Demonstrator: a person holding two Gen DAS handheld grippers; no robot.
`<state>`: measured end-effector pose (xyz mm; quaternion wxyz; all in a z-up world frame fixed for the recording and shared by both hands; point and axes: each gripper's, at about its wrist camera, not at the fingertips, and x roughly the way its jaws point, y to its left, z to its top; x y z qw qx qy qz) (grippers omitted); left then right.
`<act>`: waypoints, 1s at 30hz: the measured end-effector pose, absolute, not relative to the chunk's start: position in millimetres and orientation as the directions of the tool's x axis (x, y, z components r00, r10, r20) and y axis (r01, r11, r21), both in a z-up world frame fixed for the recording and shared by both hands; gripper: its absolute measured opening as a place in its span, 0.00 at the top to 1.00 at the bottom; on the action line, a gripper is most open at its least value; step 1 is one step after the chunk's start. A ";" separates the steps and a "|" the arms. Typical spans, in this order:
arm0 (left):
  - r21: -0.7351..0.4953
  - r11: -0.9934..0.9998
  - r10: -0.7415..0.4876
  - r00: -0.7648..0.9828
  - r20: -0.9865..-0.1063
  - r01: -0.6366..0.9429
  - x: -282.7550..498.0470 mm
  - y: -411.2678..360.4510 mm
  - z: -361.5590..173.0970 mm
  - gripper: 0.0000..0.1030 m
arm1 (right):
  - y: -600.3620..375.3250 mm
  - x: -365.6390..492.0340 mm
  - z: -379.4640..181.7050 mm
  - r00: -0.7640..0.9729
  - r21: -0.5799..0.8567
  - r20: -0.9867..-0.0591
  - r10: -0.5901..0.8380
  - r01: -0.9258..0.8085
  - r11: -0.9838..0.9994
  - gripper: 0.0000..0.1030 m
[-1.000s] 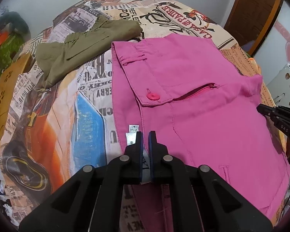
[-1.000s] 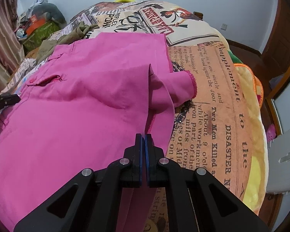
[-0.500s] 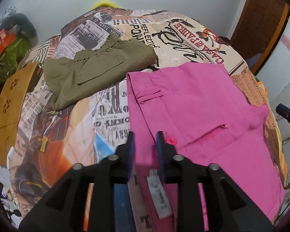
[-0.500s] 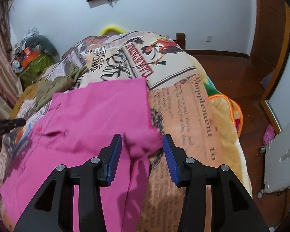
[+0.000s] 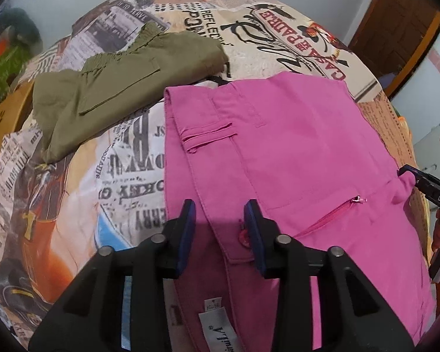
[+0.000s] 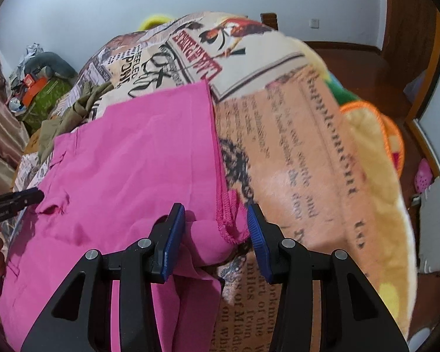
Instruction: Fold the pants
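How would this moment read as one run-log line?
left gripper: open, over waistband | right gripper: open, over hem | pink pants: flat on bed, released

The pants (image 5: pixel 293 158) lie spread flat on the bedspread (image 5: pixel 126 176). A second garment (image 5: pixel 123 79) lies on the bedspread just beyond and to the left of their waistband. A sewn-in label (image 5: pixel 217 331) sits at their near edge.
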<state>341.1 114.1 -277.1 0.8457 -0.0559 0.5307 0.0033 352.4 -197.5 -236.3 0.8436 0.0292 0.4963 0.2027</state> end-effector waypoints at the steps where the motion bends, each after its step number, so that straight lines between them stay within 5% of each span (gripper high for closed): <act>1: -0.077 0.996 -0.046 0.438 -0.898 -0.052 340.8 110.6 -277.0 0.79 | -198.0 350.4 -238.2 0.416 0.261 -0.826 0.381 -0.318 0.911 0.61; 10: 0.004 0.999 0.024 0.473 -0.881 -0.042 336.5 102.6 -273.5 0.93 | -191.1 327.9 -242.9 0.398 0.230 -0.825 0.401 -0.411 0.882 0.90; 25: 0.091 0.993 0.113 0.453 -0.884 -0.069 320.7 113.9 -285.7 0.99 | -199.4 336.9 -245.7 0.536 -0.026 -0.819 0.205 -0.392 0.920 0.97; 30: 0.081 0.994 0.102 0.455 -0.885 -0.067 320.1 114.7 -280.6 0.99 | -229.7 336.2 -243.2 0.514 0.016 -0.837 0.186 -0.317 0.948 0.97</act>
